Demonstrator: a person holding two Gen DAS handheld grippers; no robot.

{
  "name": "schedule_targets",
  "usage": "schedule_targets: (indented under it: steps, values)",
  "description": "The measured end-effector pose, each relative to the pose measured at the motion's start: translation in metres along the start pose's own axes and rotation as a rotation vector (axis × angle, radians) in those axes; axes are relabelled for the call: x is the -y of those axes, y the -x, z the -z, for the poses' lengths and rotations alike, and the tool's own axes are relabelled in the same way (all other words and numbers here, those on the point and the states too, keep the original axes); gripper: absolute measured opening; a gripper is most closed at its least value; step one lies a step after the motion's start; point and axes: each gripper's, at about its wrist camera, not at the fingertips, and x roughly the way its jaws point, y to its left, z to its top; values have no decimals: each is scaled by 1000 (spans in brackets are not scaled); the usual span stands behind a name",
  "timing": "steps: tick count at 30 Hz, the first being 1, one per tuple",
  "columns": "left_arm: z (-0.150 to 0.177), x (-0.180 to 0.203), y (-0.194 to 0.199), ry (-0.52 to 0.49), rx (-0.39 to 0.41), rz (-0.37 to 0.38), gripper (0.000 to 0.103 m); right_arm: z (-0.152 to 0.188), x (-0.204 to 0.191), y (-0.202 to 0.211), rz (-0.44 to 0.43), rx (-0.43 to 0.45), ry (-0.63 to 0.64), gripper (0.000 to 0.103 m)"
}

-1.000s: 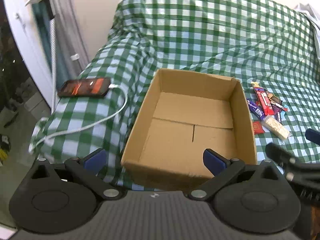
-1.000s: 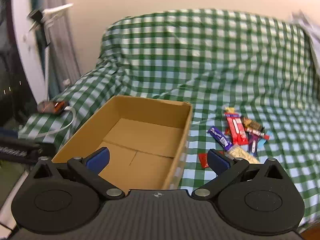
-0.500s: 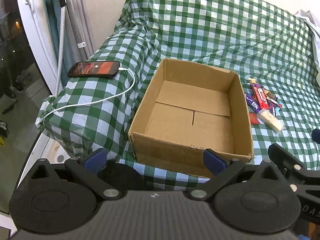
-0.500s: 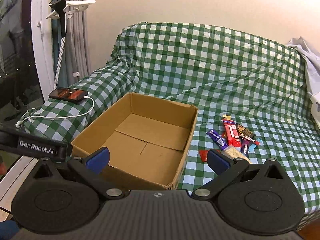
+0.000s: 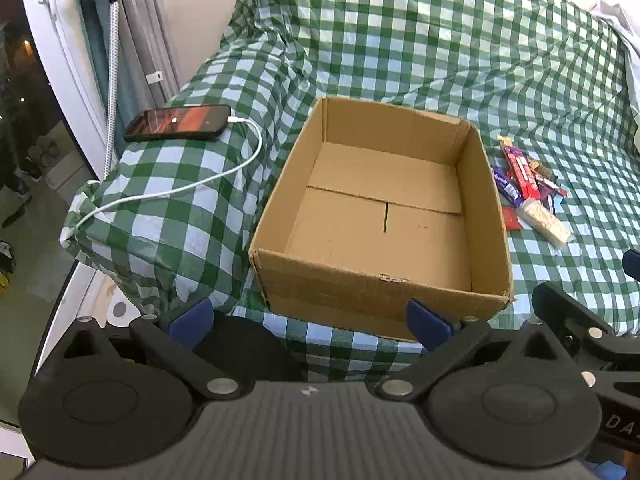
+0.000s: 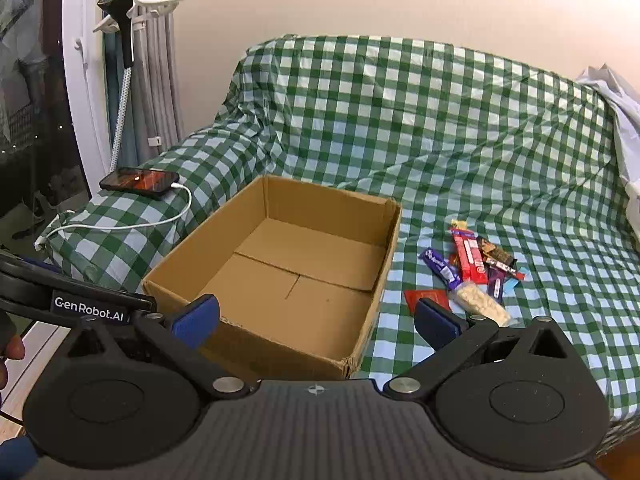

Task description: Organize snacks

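Observation:
An open, empty cardboard box (image 5: 486,216) (image 6: 390,248) sits on a sofa covered in green checked cloth. A pile of several wrapped snack bars (image 5: 528,188) (image 6: 472,268) lies on the seat just right of the box, with a pale cereal bar (image 6: 482,304) and a red packet (image 6: 426,300) nearest. My left gripper (image 5: 308,320) is open and empty, held in front of the box's near wall. My right gripper (image 6: 316,316) is open and empty, in front of the box's near right corner, short of the snacks.
A phone (image 5: 178,123) (image 6: 140,178) on a white charging cable (image 5: 180,190) lies on the sofa's left armrest. A window, curtain and a stand (image 6: 122,80) are at the left. White cloth (image 6: 616,96) hangs over the sofa's right end.
Both grippers have pulled back and up from the box, so more of the sofa and box front shows. Both stay open and empty. Nothing on the sofa has moved.

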Motion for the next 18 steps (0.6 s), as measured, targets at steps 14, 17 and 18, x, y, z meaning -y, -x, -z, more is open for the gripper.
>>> schedule_targets:
  steps: [14, 17, 18]
  values:
    - [-7, 28, -32, -17, -51, -8, 103, 1, -5, -18, -2, -53, -22, 103]
    - [-6, 34, -34, -17, -52, -11, 103, 1, -4, -19, -4, -59, -25, 103]
    - [-7, 34, -34, -18, -52, -11, 103, 1, -4, -19, -4, -58, -26, 103]
